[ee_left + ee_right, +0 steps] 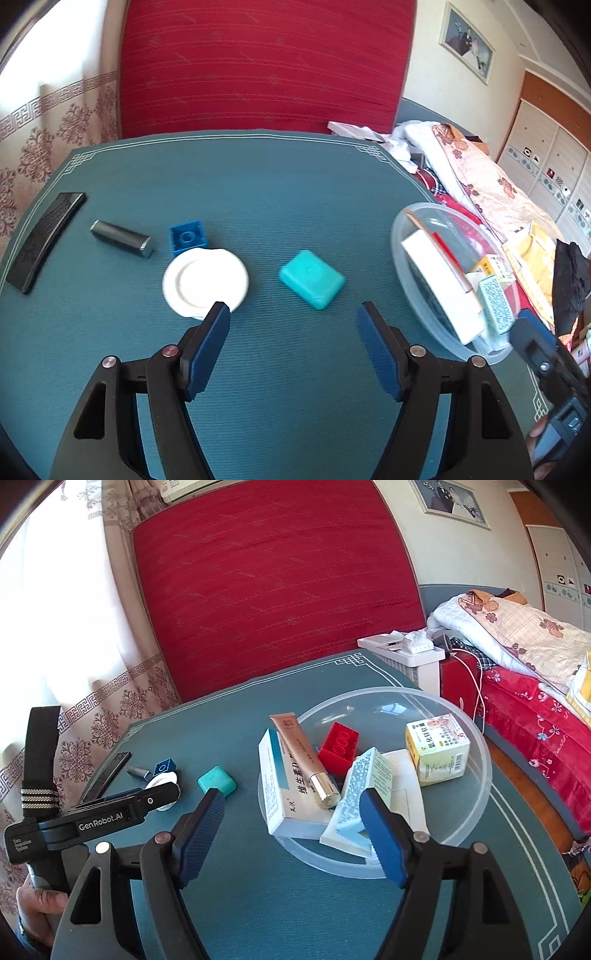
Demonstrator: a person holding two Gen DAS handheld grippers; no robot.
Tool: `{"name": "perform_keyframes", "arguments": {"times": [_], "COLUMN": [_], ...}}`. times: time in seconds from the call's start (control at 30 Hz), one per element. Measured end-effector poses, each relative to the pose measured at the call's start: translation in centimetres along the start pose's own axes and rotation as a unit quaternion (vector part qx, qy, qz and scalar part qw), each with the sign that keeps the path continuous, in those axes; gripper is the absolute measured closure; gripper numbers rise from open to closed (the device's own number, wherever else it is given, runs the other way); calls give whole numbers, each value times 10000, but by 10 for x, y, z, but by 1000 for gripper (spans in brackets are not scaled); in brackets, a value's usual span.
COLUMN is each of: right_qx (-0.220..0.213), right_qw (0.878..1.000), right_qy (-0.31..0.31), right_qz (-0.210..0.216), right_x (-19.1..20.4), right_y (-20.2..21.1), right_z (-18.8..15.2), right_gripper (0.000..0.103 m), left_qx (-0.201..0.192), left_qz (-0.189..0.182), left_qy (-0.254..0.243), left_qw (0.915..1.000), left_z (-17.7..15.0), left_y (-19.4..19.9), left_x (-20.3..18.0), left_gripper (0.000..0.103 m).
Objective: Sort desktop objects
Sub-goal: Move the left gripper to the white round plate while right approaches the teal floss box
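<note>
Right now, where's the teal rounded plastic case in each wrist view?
Left wrist: teal rounded plastic case lies centre frame on the green mat, just beyond the open left claw.
Right wrist: same case sits left of centre, left of the clear plastic bowl.
Shared landmark: small white round plate, on the case's left in both.

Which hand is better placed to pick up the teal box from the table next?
Left. The open left claw points straight at the teal box, just ahead of its tips. The right claw, also open and empty, faces the clear bowl instead.
</note>
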State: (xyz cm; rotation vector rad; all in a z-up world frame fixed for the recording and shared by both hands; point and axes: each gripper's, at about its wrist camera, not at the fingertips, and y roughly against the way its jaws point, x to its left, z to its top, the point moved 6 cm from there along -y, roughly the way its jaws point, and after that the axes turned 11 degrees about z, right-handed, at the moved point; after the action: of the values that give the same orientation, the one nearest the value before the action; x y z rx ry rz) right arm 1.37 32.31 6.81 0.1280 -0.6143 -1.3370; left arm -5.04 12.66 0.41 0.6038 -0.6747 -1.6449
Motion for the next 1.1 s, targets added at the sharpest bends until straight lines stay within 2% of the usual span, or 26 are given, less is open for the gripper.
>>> {"name": "perform_keyframes", "arguments": {"times": [0.17, 0.3, 0.57, 0.9, 1.0, 1.1], "right_qx": [-186, -189, 161, 618, 704, 750], "right_qw": [9993, 9989, 9978, 9951, 9942, 9937], "right_qy": [319, 401, 459, 437, 497, 555], "right_qz": [4, 172, 451, 632, 639, 621], "right_x": [22, 37, 63, 74, 78, 80], "right_y": [8, 10, -8, -31, -37, -43], "right_z": [4, 2, -15, -35, -39, -41], "right_gripper": [23, 22, 22, 16, 11, 5], "left_qx": [23, 64, 156, 282, 323, 333], "left_qz": [192, 295, 436, 628, 629, 615], "left_qy": [242, 376, 264, 66, 107, 157], "left_qw": [9995, 9988, 9986, 9976, 9974, 9974], "left_z": [1, 3, 2, 4, 3, 3], "left_y": [-6, -13, -28, -50, -55, -58], "left_x": [25, 39, 45, 42, 45, 47], "left_gripper": [29, 29, 29, 29, 29, 23]}}
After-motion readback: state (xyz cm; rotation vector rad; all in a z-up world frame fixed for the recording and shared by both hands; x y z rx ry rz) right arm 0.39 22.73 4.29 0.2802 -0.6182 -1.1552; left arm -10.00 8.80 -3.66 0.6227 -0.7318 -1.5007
